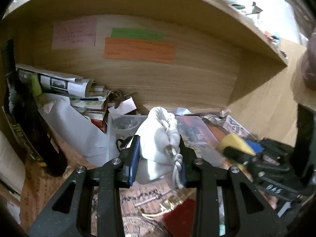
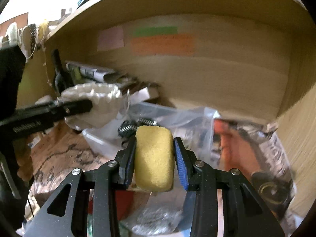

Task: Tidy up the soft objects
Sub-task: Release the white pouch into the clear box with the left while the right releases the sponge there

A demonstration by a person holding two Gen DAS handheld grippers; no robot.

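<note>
My left gripper [image 1: 158,150] is shut on a white drawstring cloth pouch [image 1: 158,136], held above a clear plastic box [image 1: 122,124] inside a wooden shelf compartment. Its knotted cord [image 1: 177,164] hangs down. My right gripper [image 2: 155,148] is shut on a yellow sponge [image 2: 154,158], held above the clutter. The right gripper with the sponge [image 1: 235,142] shows at the right in the left wrist view. The left gripper with the pouch [image 2: 94,102] shows at the left in the right wrist view.
A dark bottle [image 1: 23,118] stands at the left with rolled newspapers [image 1: 63,85] behind it. Coloured sticky notes [image 1: 138,49] are on the back wall. Magazines [image 2: 246,148] and clear plastic bags [image 2: 187,118] cover the shelf floor. The wooden side wall [image 2: 296,128] is at the right.
</note>
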